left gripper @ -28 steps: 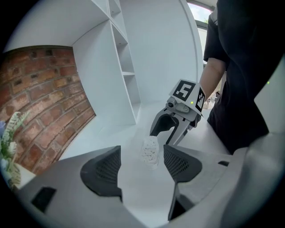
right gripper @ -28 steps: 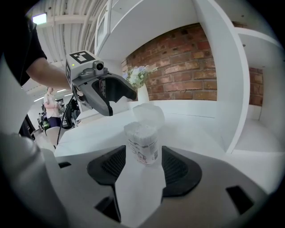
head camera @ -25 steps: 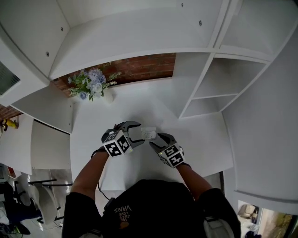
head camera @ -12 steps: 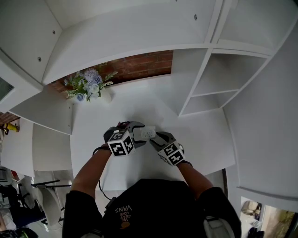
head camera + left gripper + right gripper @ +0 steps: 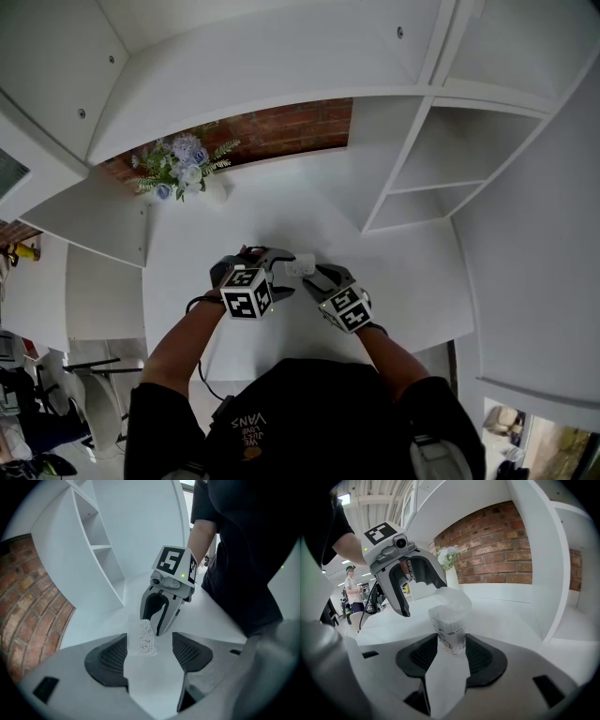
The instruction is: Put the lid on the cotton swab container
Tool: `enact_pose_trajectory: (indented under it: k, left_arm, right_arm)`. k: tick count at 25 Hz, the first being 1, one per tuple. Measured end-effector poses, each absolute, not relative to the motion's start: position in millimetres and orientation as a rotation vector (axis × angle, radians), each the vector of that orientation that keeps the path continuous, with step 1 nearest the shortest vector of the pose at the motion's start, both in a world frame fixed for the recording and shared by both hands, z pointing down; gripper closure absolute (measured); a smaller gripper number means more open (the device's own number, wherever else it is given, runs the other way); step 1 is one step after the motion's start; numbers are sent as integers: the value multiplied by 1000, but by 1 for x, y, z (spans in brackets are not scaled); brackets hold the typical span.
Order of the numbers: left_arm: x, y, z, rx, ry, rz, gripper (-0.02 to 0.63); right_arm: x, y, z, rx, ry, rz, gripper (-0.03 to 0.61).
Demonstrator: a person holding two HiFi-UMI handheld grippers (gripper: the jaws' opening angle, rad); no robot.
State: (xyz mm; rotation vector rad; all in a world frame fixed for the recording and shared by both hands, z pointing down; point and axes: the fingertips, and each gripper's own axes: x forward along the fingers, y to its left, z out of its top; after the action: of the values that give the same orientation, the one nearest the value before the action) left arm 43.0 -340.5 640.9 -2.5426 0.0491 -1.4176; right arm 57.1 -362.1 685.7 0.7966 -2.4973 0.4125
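One cotton swab container [image 5: 449, 632], one clear lid [image 5: 452, 599] tilted atop it. Two tongs: right tongs [image 5: 451, 651] just closing, gripping container; left tongs [image 5: 150, 641] wide apart.

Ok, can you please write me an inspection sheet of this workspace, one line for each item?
Surface: white table, no spill seen.
Job's things: cotton swab container upright; clear lid seems to lie tilted on top, not seated.
Clutter: vase of flowers at the far left, apart.
Grippers: right gripper has just been closing, pads on the container; left gripper open, nothing between its jaws.
Cables: thin dark cable by the left forearm.
Surroundings: white shelves, brick wall.
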Motion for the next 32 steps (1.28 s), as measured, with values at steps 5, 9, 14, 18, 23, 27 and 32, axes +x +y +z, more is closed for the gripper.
enact_pose_trajectory:
  k: [5,9,14,18,23,27,32]
  left_arm:
    - [42,-329,646,-2491,2,-1448,331]
    - [42,-320,653,-2462,-26,-1477,331]
    - [42,-318,656,-2456,-13,-1492,331]
    - [42,-317,658,-2452,-5,-1499,331]
    - [43,-317,658,-2455,13,-1500,331]
    - [42,-317,658,-2448,22,-1504,331]
    - [43,-317,659,-2445,38,-1505,331]
  right_arm:
    - [57,-361,685,808,-2492,426,399]
    - [57,-360,683,807,-2498,431,399]
    - [61,-357,674,821,-2523,454,399]
    - [65,-355,661,858,-2560,479,399]
    - [71,-354,646,911,-2602,513,399]
    - [73,-360,629,963,-2646,561,400]
    - [73,-372,624,995,-2653,578,408]
